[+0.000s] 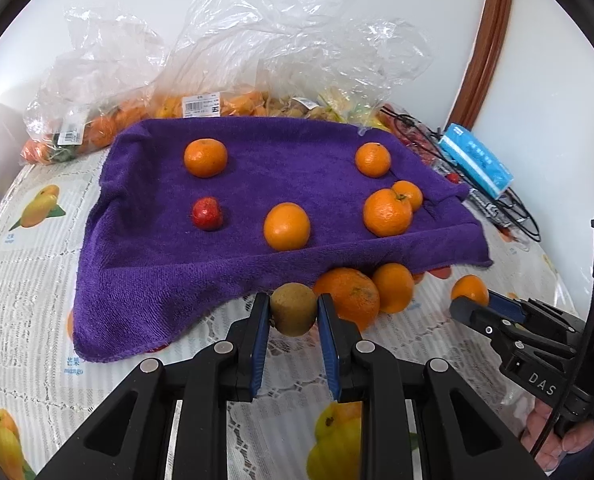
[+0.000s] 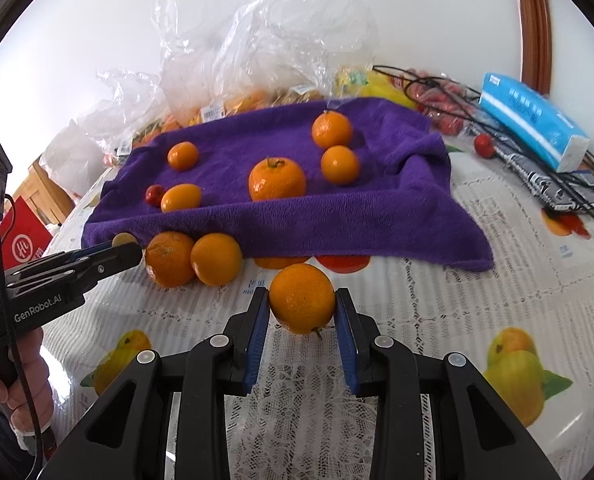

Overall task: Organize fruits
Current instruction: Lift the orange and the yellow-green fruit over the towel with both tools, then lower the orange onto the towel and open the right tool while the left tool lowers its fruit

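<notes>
My left gripper [image 1: 293, 312] is shut on a brownish-green kiwi [image 1: 294, 309], just in front of the purple towel [image 1: 157, 280]. My right gripper [image 2: 301, 312] is shut on an orange [image 2: 301, 298], which also shows at the right of the left wrist view as orange [image 1: 471, 289]. Two loose oranges [image 1: 351, 296] [image 1: 393, 287] lie together against the towel's front edge between the two grippers. On the towel [image 2: 377, 216] sit several oranges and one small red fruit [image 1: 208, 213]. The left gripper [image 2: 125, 250] enters the right wrist view from the left.
Clear plastic bags [image 1: 257, 48] with more fruit stand behind the towel by the wall. A blue tissue pack [image 2: 533, 120], black cables [image 2: 569, 184] and a small red fruit [image 2: 484, 145] lie at the right. A red box [image 2: 21, 240] sits off the left edge. A fruit-printed cloth [image 2: 437, 320] covers the table.
</notes>
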